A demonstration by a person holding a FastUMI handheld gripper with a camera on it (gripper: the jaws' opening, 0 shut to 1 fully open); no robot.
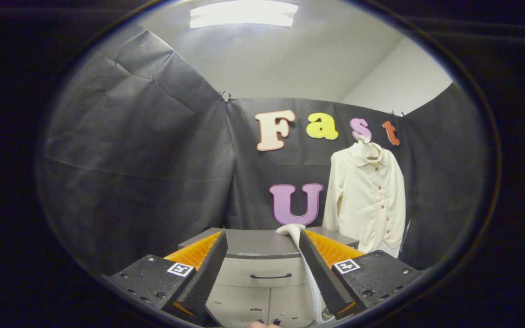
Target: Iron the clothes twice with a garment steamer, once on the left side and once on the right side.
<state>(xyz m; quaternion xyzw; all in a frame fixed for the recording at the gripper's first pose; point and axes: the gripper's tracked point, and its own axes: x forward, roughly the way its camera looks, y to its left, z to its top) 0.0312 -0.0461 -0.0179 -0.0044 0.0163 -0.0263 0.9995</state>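
A cream button-up shirt [367, 196] hangs on a hanger against the booth's back wall, beyond and to the right of my fingers. My gripper [262, 234] is open, its fingers wide apart, with the grey cabinet top showing between them. A slim white thing with a rounded top [310, 273] runs along the inner side of the right finger [319, 269]; I cannot tell whether it is the garment steamer. The left finger [208, 269] touches nothing.
A grey cabinet [253, 246] with a drawer and a dark handle [270, 276] stands just ahead, below the fingers. Black cloth walls close the booth on the left, back and right. A bit of a hand [262, 324] shows at the bottom.
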